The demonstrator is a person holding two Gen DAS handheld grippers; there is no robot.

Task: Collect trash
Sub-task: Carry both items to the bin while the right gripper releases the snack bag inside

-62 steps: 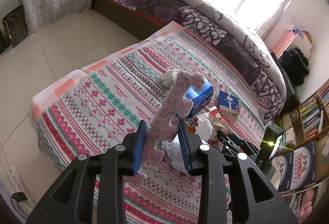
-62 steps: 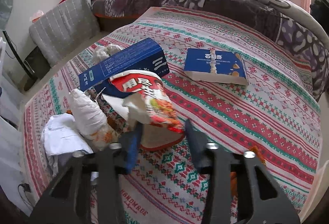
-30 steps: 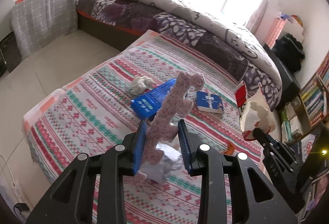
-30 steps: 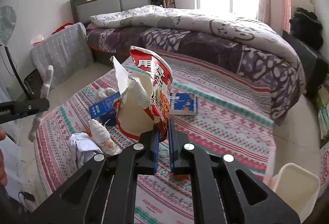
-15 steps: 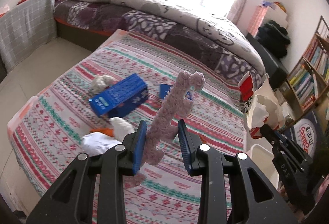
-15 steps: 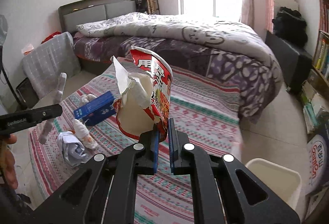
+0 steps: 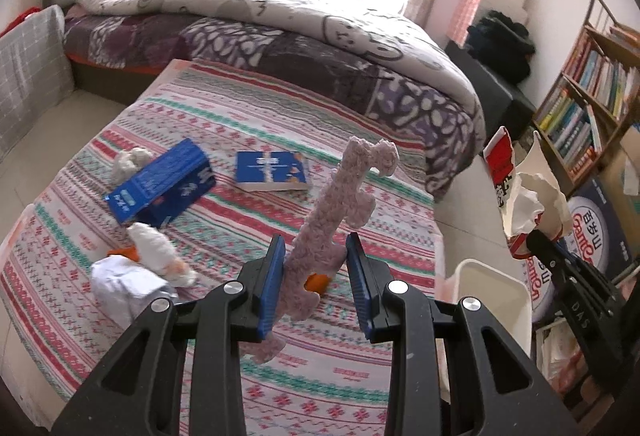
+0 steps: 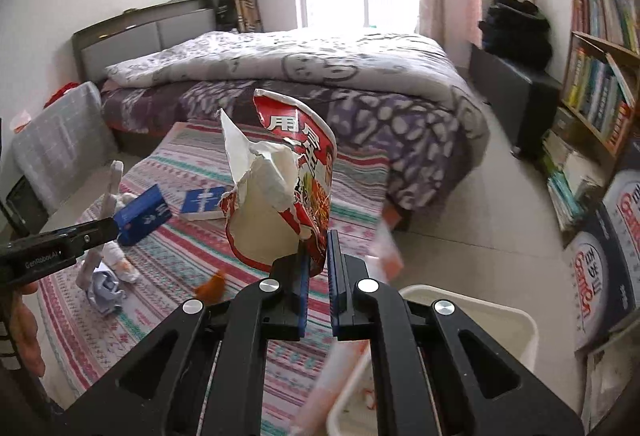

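Right wrist, torn noodle cup (image 8: 288, 192) pinched in right gripper (image 8: 316, 276)

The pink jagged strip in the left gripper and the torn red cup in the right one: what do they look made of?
The pink strip looks like soft foam: matte, pebbly surface, puzzle-tab edges, probably floor-mat trim. The red cup looks like printed paper: ragged white torn edges, creased walls, plain pale inside; any coating can't be told.

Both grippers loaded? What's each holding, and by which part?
Left gripper holds the pink foam strip near its lower end. Right gripper pinches the torn noodle cup by its bottom edge.
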